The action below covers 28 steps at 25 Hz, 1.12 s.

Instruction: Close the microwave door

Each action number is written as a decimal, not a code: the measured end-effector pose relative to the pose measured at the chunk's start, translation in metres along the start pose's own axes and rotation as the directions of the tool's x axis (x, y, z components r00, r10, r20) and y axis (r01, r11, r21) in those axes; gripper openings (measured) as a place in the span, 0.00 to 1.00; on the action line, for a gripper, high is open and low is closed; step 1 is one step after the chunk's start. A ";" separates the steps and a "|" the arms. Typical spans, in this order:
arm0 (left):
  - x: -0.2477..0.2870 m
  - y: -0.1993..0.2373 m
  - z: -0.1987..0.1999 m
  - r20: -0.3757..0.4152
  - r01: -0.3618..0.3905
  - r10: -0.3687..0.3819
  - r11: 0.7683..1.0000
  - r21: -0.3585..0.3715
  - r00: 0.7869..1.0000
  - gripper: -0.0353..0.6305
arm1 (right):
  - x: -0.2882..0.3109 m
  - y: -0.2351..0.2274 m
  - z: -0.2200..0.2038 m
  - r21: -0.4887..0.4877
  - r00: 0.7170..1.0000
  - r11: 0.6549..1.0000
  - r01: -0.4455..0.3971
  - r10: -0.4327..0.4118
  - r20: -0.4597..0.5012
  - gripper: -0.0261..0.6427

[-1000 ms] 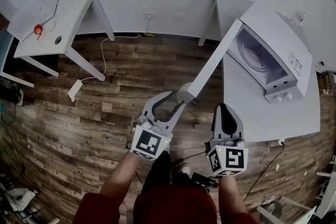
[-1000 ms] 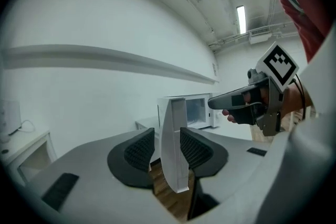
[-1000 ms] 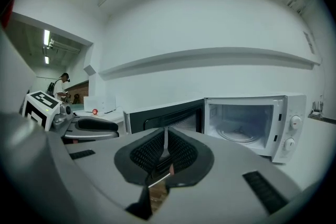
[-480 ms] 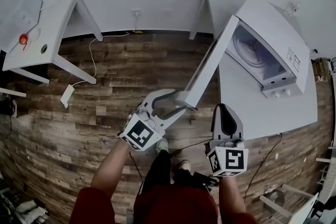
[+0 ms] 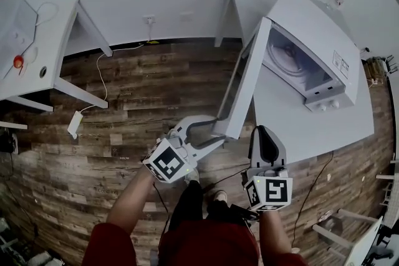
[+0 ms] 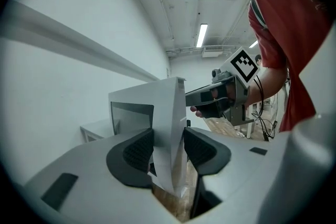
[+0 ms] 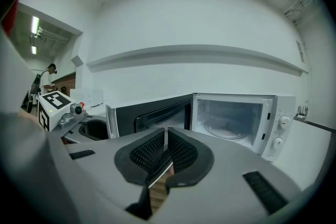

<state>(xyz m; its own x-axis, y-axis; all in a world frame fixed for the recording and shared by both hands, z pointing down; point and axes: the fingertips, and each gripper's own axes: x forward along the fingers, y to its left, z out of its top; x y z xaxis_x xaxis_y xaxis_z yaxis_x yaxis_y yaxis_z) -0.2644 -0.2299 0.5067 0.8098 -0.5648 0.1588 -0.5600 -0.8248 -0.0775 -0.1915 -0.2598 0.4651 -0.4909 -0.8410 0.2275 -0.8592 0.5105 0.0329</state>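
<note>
The white microwave (image 5: 312, 53) stands on a white table (image 5: 299, 128) at the right, its cavity showing. Its door (image 5: 240, 90) hangs wide open, swung out to the left. My left gripper (image 5: 218, 129) is open and straddles the door's free edge (image 6: 168, 107), one pad on each side, without clamping it. My right gripper (image 5: 267, 134) is shut and empty over the table's near corner. In the right gripper view, beyond the right gripper (image 7: 166, 152), are the dark door window (image 7: 152, 113) and the lit cavity (image 7: 231, 118).
A second white table (image 5: 37, 65) with a small red object (image 5: 18, 61) stands at the far left. A cable and a white adapter (image 5: 73, 124) lie on the wooden floor. The person's legs and feet are below the grippers.
The left gripper has turned and shifted along with the door's edge, and its jaws have spread wider round that edge. The right gripper has stayed put.
</note>
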 end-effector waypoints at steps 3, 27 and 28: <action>0.007 -0.008 0.001 -0.014 0.024 -0.024 1.000 0.009 1.000 0.34 | -0.006 -0.007 0.003 0.001 1.000 1.000 0.026 -0.026 0.007 0.10; 0.141 -0.075 0.035 0.003 -0.018 0.018 1.000 -0.001 1.000 0.28 | -0.091 -0.162 -0.007 0.091 0.969 0.969 0.229 -0.236 0.075 0.10; 0.146 -0.076 0.037 0.004 -0.021 0.021 1.000 0.001 1.000 0.28 | -0.092 -0.169 -0.007 0.092 0.969 0.969 0.229 -0.236 0.074 0.10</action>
<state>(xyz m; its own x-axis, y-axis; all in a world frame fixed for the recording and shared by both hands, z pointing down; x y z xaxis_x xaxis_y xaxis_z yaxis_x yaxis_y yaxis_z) -0.0966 -0.2506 0.4996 0.7987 -0.5819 0.1535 -0.5765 -0.8130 -0.0821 -0.0004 -0.2675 0.4460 -0.2837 -0.9486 0.1404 -0.9583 0.2858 -0.0056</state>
